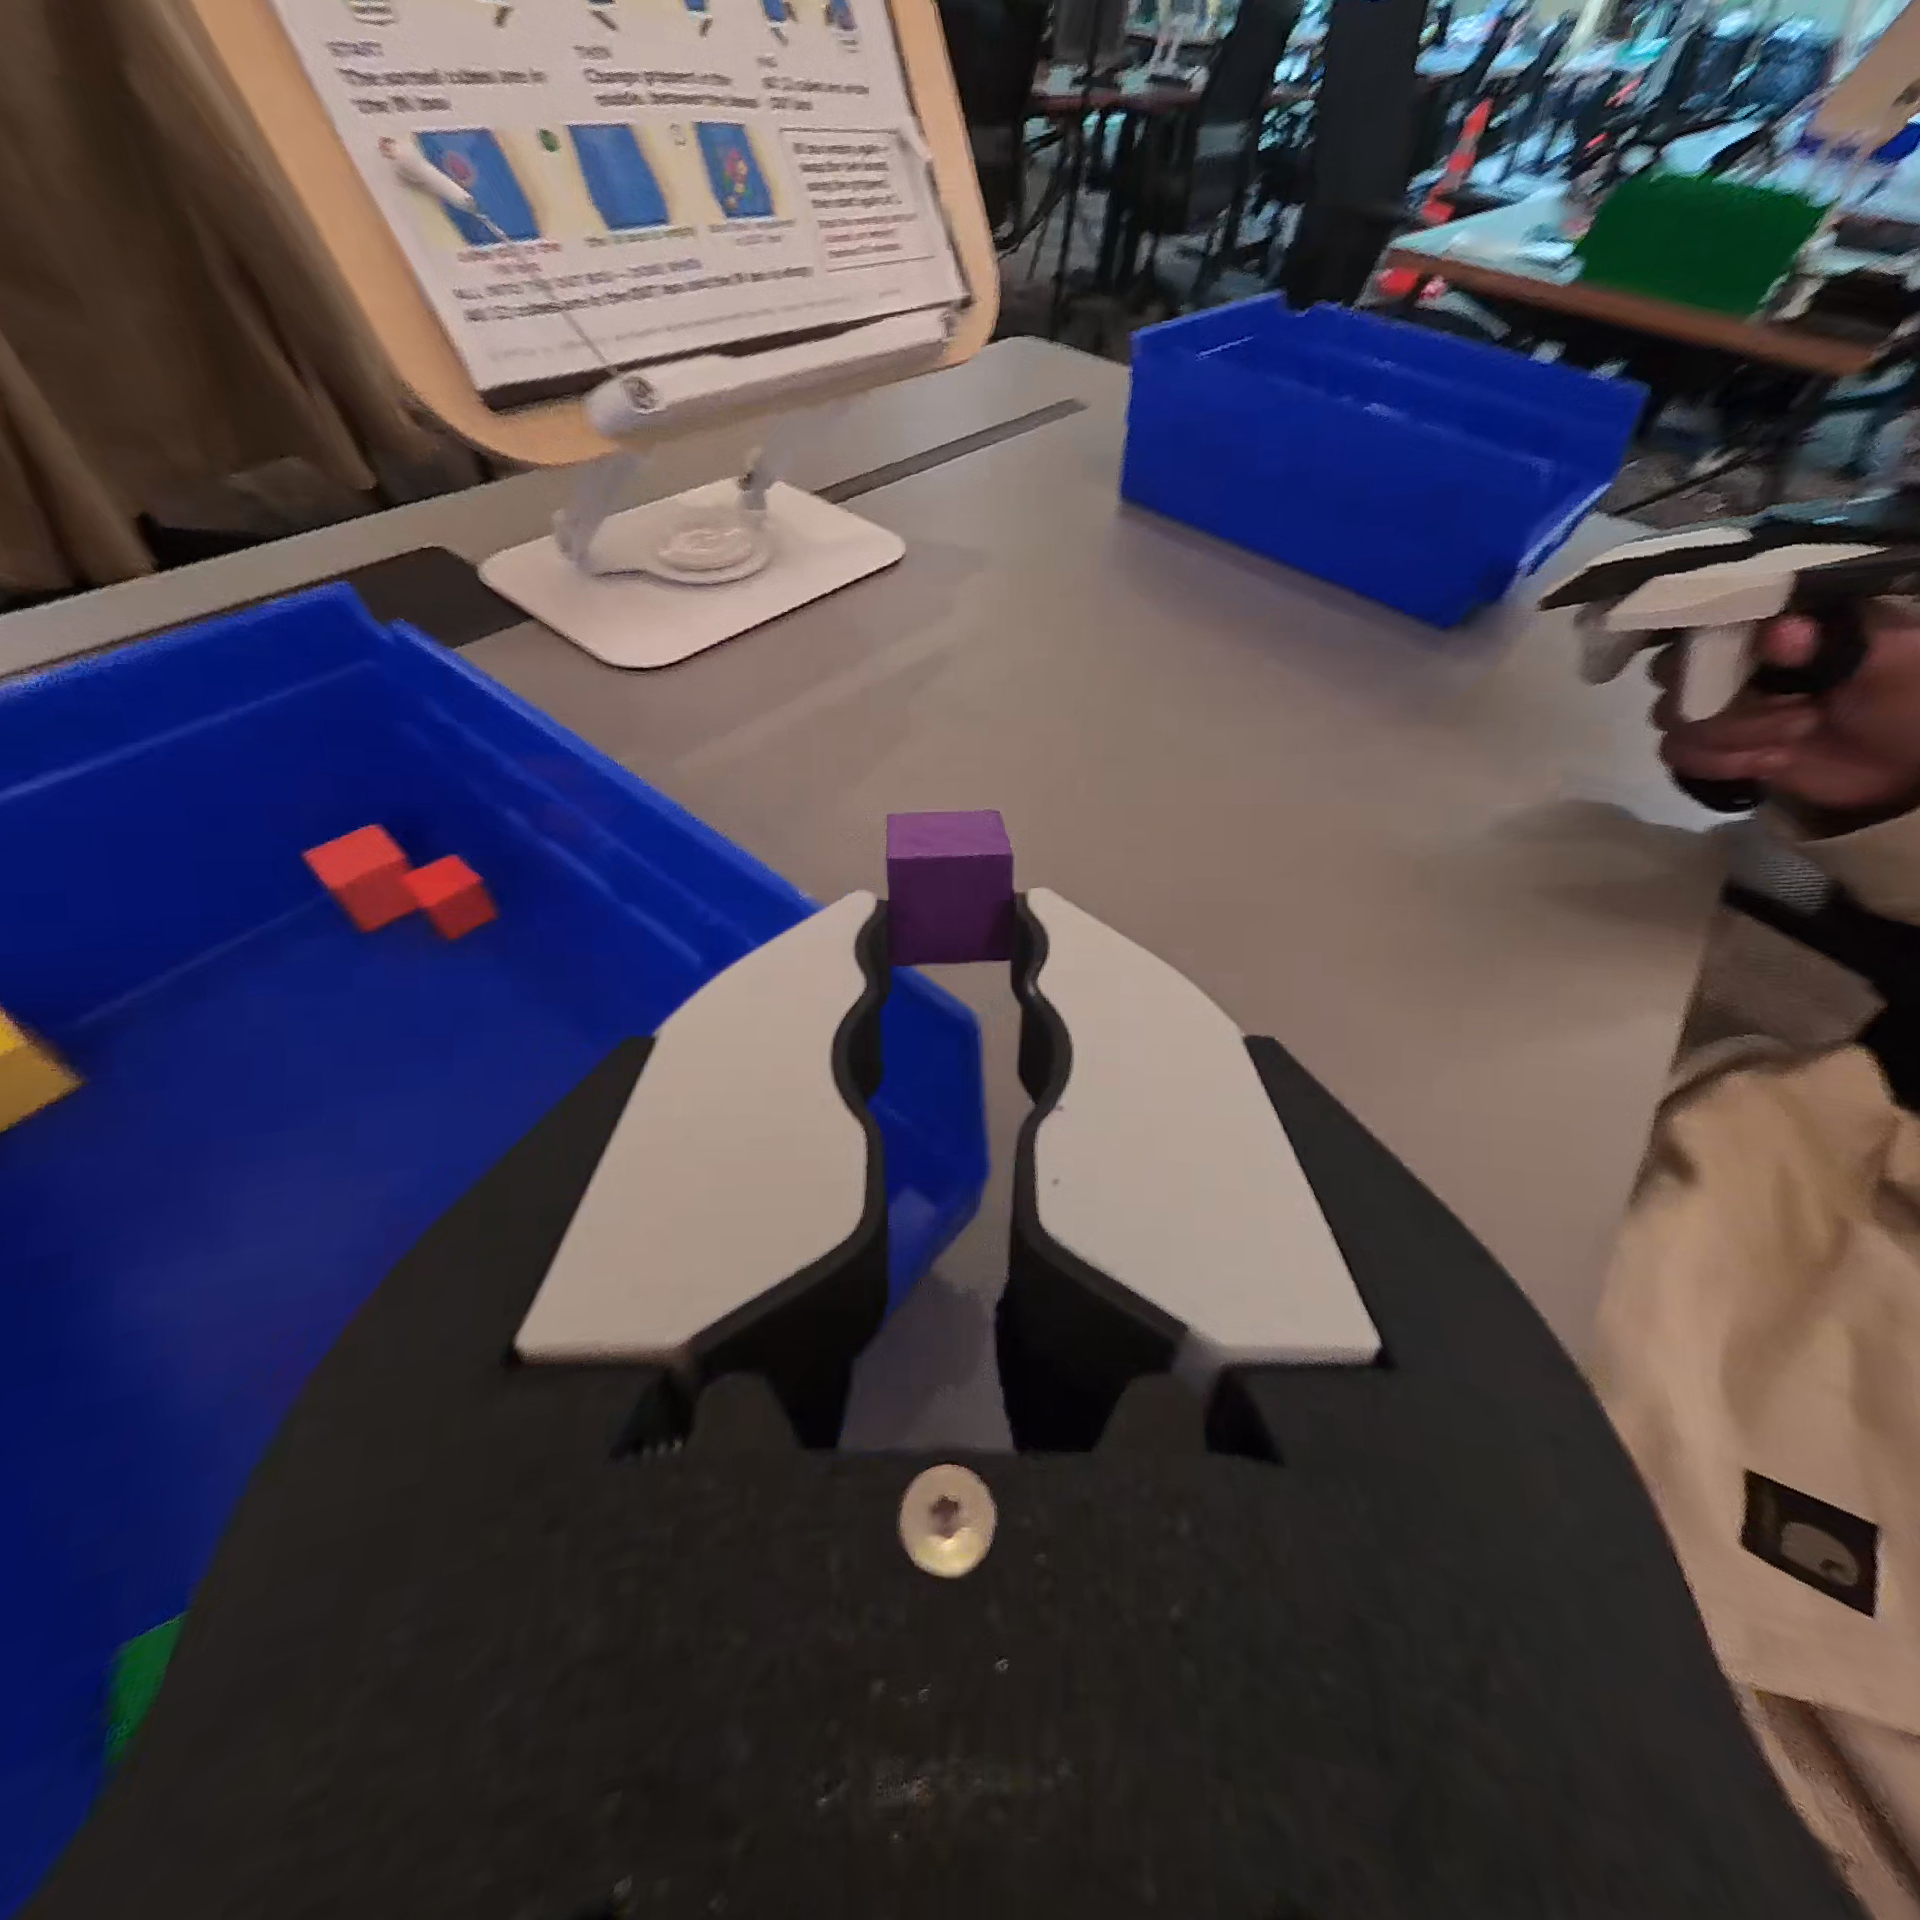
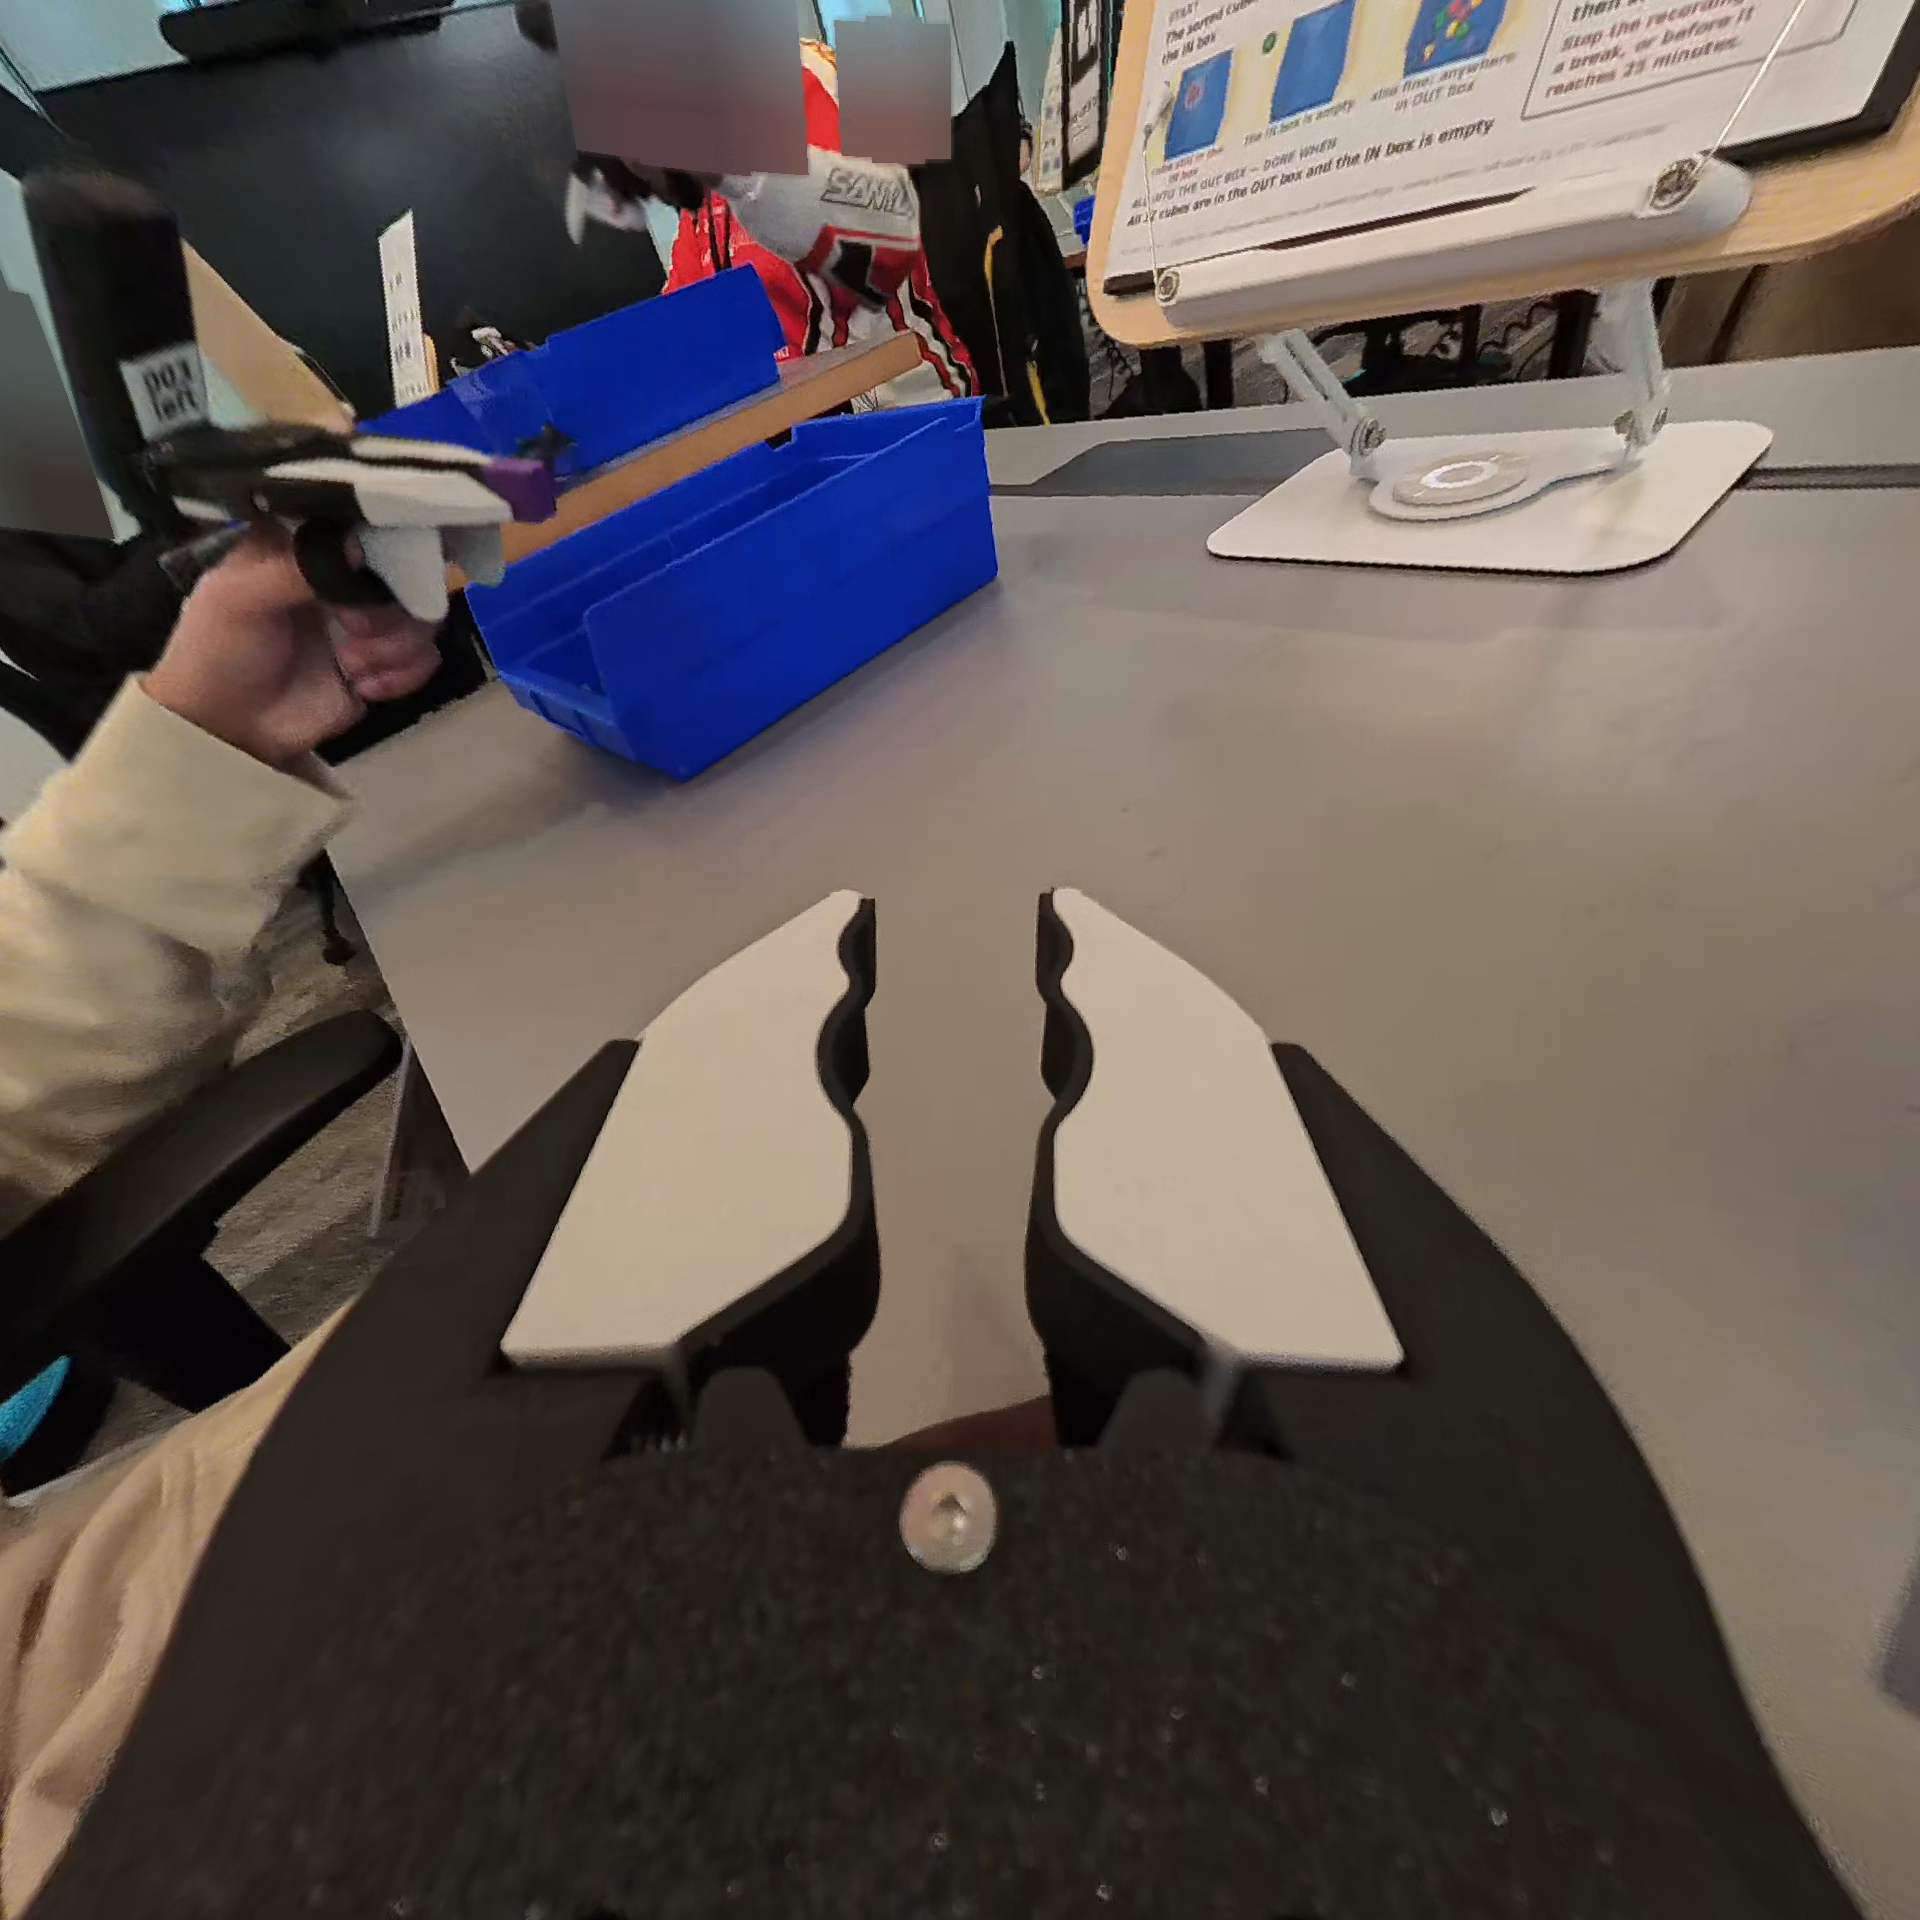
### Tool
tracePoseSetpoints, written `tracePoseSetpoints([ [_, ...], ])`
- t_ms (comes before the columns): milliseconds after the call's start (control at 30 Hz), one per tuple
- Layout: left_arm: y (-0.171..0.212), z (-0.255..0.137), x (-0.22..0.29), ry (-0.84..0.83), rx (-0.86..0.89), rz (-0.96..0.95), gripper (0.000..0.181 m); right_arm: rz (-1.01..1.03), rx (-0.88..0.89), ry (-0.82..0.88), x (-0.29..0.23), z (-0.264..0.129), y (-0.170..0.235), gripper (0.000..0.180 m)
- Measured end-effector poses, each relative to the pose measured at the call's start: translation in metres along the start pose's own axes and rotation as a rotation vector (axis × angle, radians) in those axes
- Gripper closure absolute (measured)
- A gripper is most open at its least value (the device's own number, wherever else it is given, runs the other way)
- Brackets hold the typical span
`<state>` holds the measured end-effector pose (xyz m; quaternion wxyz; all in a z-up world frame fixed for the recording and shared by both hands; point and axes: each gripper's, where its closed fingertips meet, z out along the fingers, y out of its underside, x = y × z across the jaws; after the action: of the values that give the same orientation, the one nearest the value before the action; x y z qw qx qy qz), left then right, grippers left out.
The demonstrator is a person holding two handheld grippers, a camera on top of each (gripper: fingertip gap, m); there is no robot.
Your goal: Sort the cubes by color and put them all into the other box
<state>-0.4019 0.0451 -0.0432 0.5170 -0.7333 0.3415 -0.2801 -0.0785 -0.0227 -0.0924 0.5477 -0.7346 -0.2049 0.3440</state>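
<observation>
instruction sheet [image 1: 623,166] on a white tilted stand [image 2: 1496,488] atop the grey table [image 2: 1351,831], beige curtain [image 1: 135,260] behind

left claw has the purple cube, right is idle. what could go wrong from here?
1. The left claw pinches the purple cube only at its tips, so a jolt might twist it free over the table.
2. The far blue box is across open table; releasing early would likely land the cube short.
3. The right claw hangs open near that path and might clip it.
</observation>
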Motion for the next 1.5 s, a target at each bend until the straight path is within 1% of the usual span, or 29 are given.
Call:
tracePoseSetpoints([
  [67, 0.001, 0.004, 0.013, 0.073, 0.045, -0.015, 0.16, 0.033, -0.001, -0.029, -0.003, 0.004, 0.001, 0.15],
  [100, -0.002, 0.007, 0.022, 0.129, 0.073, -0.014, 0.16, 0.072, 0.004, -0.076, -0.009, 0.008, -0.001, 0.15],
  [167, -0.016, 0.016, 0.045, 0.259, 0.147, 0.013, 0.16, 0.22, -0.002, -0.238, -0.029, 0.019, -0.009, 0.148],
  [233, -0.03, 0.033, 0.071, 0.376, 0.196, 0.084, 0.16, 0.451, -0.048, -0.47, -0.056, 0.032, -0.021, 0.144],
  [300, -0.038, 0.056, 0.098, 0.463, 0.207, 0.184, 0.16, 0.736, -0.092, -0.714, -0.08, 0.043, -0.039, 0.141],
  [333, -0.041, 0.069, 0.111, 0.488, 0.203, 0.235, 0.16, 0.861, -0.107, -0.808, -0.087, 0.049, -0.047, 0.141],
  [367, -0.042, 0.082, 0.122, 0.505, 0.191, 0.282, 0.16, 0.944, -0.129, -0.869, -0.093, 0.056, -0.052, 0.141],
  [400, -0.041, 0.093, 0.135, 0.532, 0.174, 0.329, 0.159, 0.98, -0.157, -0.896, -0.098, 0.064, -0.052, 0.141],
  [467, -0.036, 0.112, 0.158, 0.576, 0.141, 0.41, 0.159, 0.995, -0.192, -0.892, -0.103, 0.078, -0.047, 0.135],
  [567, -0.025, 0.133, 0.176, 0.583, 0.078, 0.495, 0.159, 1.04, -0.195, -0.906, -0.101, 0.085, -0.043, 0.138],
  [600, -0.021, 0.138, 0.18, 0.586, 0.064, 0.511, 0.159, 1.032, -0.194, -0.894, -0.098, 0.086, -0.039, 0.142],
  [667, -0.015, 0.145, 0.184, 0.578, 0.044, 0.521, 0.159, 1.02, -0.162, -0.863, -0.089, 0.087, -0.034, 0.157],
  [767, -0.005, 0.149, 0.185, 0.548, -0.021, 0.482, 0.159, 0.995, -0.158, -0.822, -0.082, 0.085, -0.023, 0.157],
  [800, -0.004, 0.147, 0.185, 0.539, -0.038, 0.441, 0.155, 0.983, -0.145, -0.806, -0.08, 0.083, -0.021, 0.157],
  [833, -0.003, 0.141, 0.186, 0.536, -0.046, 0.391, 0.142, 0.966, -0.135, -0.789, -0.077, 0.079, -0.019, 0.157],
  [867, -0.003, 0.134, 0.186, 0.524, -0.042, 0.324, 0.124, 0.941, -0.127, -0.772, -0.074, 0.074, -0.016, 0.157],
  [900, -0.004, 0.126, 0.186, 0.504, -0.028, 0.245, 0.115, 0.901, -0.111, -0.746, -0.07, 0.067, -0.014, 0.157],
  [967, -0.004, 0.109, 0.186, 0.456, 0.022, 0.072, 0.109, 0.783, -0.092, -0.674, -0.064, 0.052, -0.008, 0.157],
  [1033, 0.003, 0.096, 0.181, 0.375, 0.079, -0.107, 0.11, 0.639, -0.071, -0.578, -0.056, 0.034, -0.002, 0.157],
  [1100, 0.018, 0.086, 0.179, 0.318, 0.089, -0.215, 0.114, 0.491, -0.049, -0.468, -0.048, 0.018, 0.002, 0.157],
  [1167, 0.034, 0.08, 0.179, 0.285, 0.08, -0.246, 0.114, 0.379, -0.024, -0.364, -0.039, 0.006, 0.003, 0.157],
  [1267, 0.044, 0.077, 0.181, 0.302, 0.056, -0.229, 0.115, 0.281, -0.007, -0.29, -0.034, -0.005, 0.001, 0.157],
  [1333, 0.043, 0.078, 0.182, 0.309, 0.057, -0.211, 0.116, 0.228, 0.013, -0.248, -0.029, -0.012, -0.008, 0.157],
  [1367, 0.042, 0.078, 0.183, 0.313, 0.058, -0.203, 0.116, 0.169, 0.036, -0.216, -0.023, -0.021, -0.019, 0.157],
  [1400, 0.041, 0.078, 0.185, 0.315, 0.054, -0.193, 0.116, 0.082, 0.068, -0.127, -0.007, -0.034, -0.035, 0.157],
  [1467, 0.044, 0.078, 0.188, 0.302, 0.037, -0.153, 0.116, -0.068, 0.134, 0.202, 0.055, -0.076, -0.081, 0.157],
  [1500, 0.046, 0.079, 0.189, 0.29, 0.027, -0.123, 0.117, -0.124, 0.147, 0.317, 0.082, -0.098, -0.103, 0.157],
])
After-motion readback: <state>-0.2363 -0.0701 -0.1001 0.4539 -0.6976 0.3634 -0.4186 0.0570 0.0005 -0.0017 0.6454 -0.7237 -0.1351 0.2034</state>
